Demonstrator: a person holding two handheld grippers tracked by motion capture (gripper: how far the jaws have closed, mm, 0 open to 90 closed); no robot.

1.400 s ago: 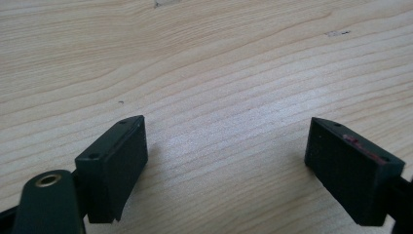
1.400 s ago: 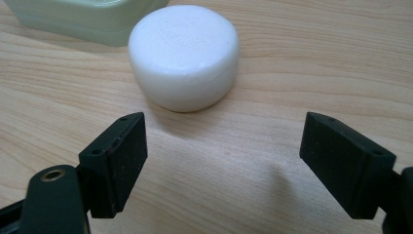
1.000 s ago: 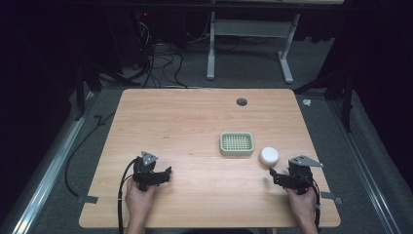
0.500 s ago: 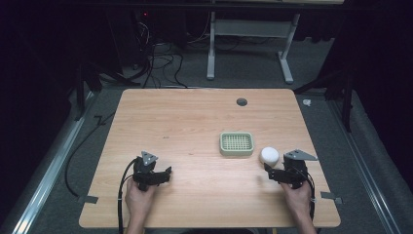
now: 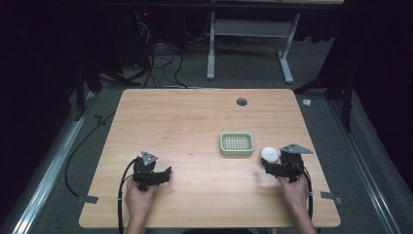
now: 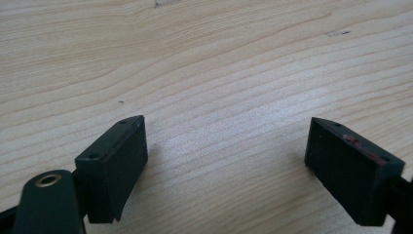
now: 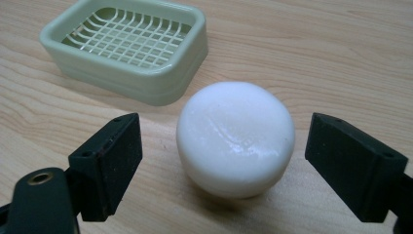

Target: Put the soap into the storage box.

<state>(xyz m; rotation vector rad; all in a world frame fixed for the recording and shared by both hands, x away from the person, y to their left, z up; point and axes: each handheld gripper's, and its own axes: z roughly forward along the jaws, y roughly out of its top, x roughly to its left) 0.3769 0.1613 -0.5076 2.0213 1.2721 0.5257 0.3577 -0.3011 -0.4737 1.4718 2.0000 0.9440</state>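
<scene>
A round white soap bar (image 7: 236, 139) lies on the wooden table (image 5: 195, 126), just right of a pale green soap dish (image 7: 126, 46) with a grid insert. In the high view the soap bar (image 5: 269, 154) and the dish (image 5: 236, 143) sit at centre right. My right gripper (image 7: 224, 163) is open, one jaw on each side of the soap without touching it; from above the right gripper (image 5: 272, 168) is just behind the soap. My left gripper (image 6: 226, 163) stands open over bare wood, and the left gripper (image 5: 163, 175) is near the table's front left.
A dark round hole (image 5: 241, 102) marks the table's far side. Cables (image 5: 160, 63) and a metal desk frame (image 5: 248, 44) lie on the floor beyond. Bare wood stretches between the two grippers.
My right gripper has moved forward and left toward the soap, so its jaws now flank it. The left gripper has stayed put.
</scene>
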